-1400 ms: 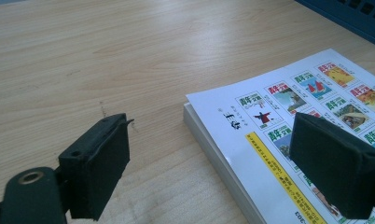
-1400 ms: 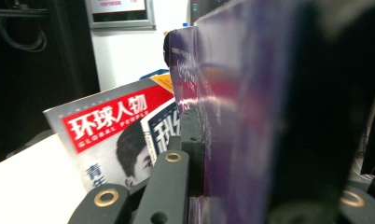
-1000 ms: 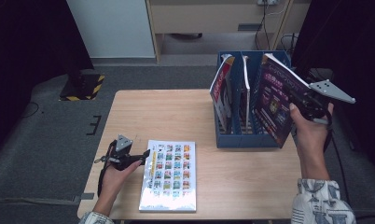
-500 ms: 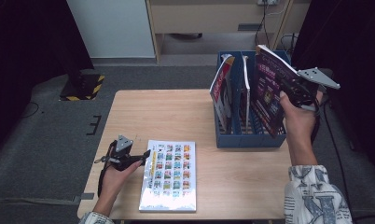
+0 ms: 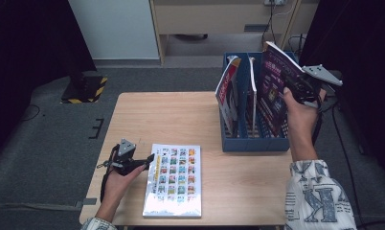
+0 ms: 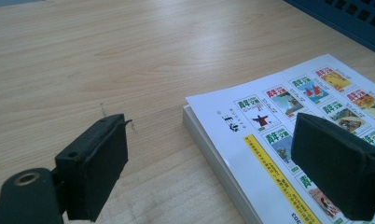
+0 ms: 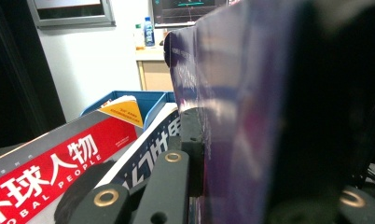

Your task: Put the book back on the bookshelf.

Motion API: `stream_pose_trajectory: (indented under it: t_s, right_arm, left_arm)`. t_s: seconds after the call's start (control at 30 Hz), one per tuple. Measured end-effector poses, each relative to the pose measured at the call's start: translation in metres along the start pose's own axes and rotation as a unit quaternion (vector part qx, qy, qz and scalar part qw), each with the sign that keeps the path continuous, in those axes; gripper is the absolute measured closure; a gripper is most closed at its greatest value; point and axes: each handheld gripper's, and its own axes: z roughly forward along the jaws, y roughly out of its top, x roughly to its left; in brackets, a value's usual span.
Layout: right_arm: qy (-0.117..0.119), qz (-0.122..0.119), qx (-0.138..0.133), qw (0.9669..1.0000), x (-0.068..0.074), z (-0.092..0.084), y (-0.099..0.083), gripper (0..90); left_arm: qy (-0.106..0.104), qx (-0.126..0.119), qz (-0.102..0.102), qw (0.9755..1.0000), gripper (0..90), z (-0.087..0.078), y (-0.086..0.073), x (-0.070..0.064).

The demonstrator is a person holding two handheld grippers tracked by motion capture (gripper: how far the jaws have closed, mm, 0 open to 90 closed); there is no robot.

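Wooden table (image 5: 190, 120), grey carpet (image 5: 47, 143), blue rack (image 5: 255, 141)

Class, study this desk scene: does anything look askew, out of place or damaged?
Nothing looks damaged or spilled. The red-covered magazine leans in the blue file rack instead of standing straight. One magazine lies flat on the table, outside the rack. The right gripper holds a purple magazine at the rack.
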Motion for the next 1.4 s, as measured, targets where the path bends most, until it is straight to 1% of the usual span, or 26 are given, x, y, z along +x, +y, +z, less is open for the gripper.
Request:
stream_pose_trajectory:
  t_s: [0.1,0.23,0.3,0.43,0.7,0.87,0.97,1.13,1.4]
  right_arm:
    - [-0.004,0.01,-0.003,0.9999,-0.001,0.003,0.0,84.2]
    - [-0.013,0.014,-0.007,0.9998,-0.001,0.007,-0.001,84.3]
    - [-0.016,0.011,-0.004,0.9998,-0.001,0.01,-0.002,84.3]
    - [-0.015,0.017,-0.002,0.9997,0.0,0.015,-0.006,84.3]
    - [-0.025,0.019,0.0,0.9995,0.008,0.027,-0.013,84.3]
    - [-0.026,0.011,-0.001,0.9996,0.011,0.034,-0.017,84.3]
    - [-0.027,0.015,-0.002,0.9995,0.012,0.036,-0.018,84.2]
    - [-0.024,0.013,0.0,0.9996,0.011,0.04,-0.024,84.2]
    - [-0.021,0.019,-0.004,0.9996,0.007,0.042,-0.035,84.2]
  left_arm:
    - [-0.001,0.001,0.003,1.0,10.6,0.0,0.0,-0.001]
    - [0.0,0.001,0.005,1.0,10.6,0.0,0.0,-0.001]
    - [0.0,0.001,0.004,1.0,10.6,0.001,0.0,-0.001]
    - [-0.001,0.001,0.003,1.0,10.6,0.001,0.0,-0.002]
    - [-0.001,-0.001,0.002,1.0,10.7,0.0,0.0,-0.001]
    - [-0.002,-0.001,0.001,1.0,10.7,0.0,0.0,-0.001]
    - [-0.002,-0.001,0.001,1.0,10.8,0.0,0.0,-0.001]
    - [-0.002,-0.001,0.001,1.0,10.8,0.001,0.0,-0.001]
    - [-0.002,0.0,0.002,1.0,10.9,0.001,-0.001,-0.002]
